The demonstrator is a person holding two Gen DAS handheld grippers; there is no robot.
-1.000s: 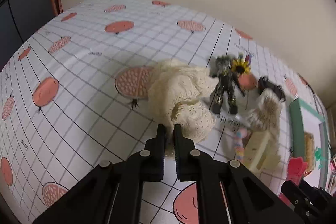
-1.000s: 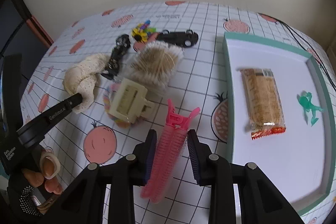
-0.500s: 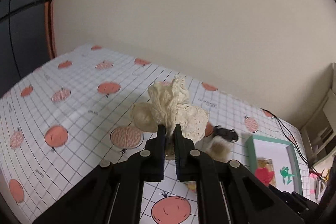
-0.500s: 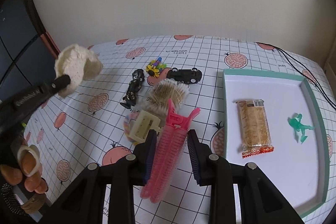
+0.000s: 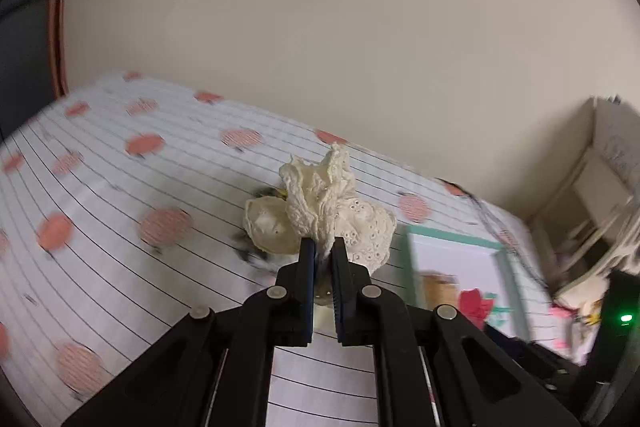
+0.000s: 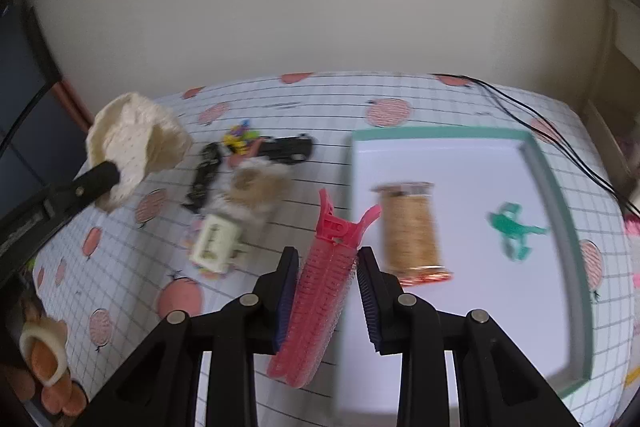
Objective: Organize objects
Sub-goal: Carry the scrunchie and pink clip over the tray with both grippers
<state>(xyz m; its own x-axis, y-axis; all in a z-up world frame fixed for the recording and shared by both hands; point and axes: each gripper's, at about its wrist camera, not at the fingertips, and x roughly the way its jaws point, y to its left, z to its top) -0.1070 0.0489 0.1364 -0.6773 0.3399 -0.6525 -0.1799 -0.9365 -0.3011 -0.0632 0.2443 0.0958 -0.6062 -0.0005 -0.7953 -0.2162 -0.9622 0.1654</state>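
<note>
My left gripper (image 5: 323, 247) is shut on a cream lace scrunchie (image 5: 320, 211), held in the air above the table; the same scrunchie (image 6: 136, 147) shows at the left of the right wrist view. My right gripper (image 6: 328, 263) is shut on a pink hair clip (image 6: 326, 287), lifted above the table near the left rim of the teal-edged white tray (image 6: 568, 227). In the tray lie a snack bar packet (image 6: 410, 231) and a green toy figure (image 6: 514, 227).
On the tomato-print cloth lie a cream claw clip (image 6: 216, 243), a bundle of cotton swabs (image 6: 252, 191), a black toy figure (image 6: 204, 175), a black toy car (image 6: 286, 147) and a small colourful flower piece (image 6: 240, 137). A black cable (image 6: 560, 147) runs behind the tray. A person's fingers (image 6: 44, 367) show at the lower left.
Both grippers have risen. The scrunchie was lifted off the table and carried right toward the tray. The pink clip has moved up and right, closer to the tray.
</note>
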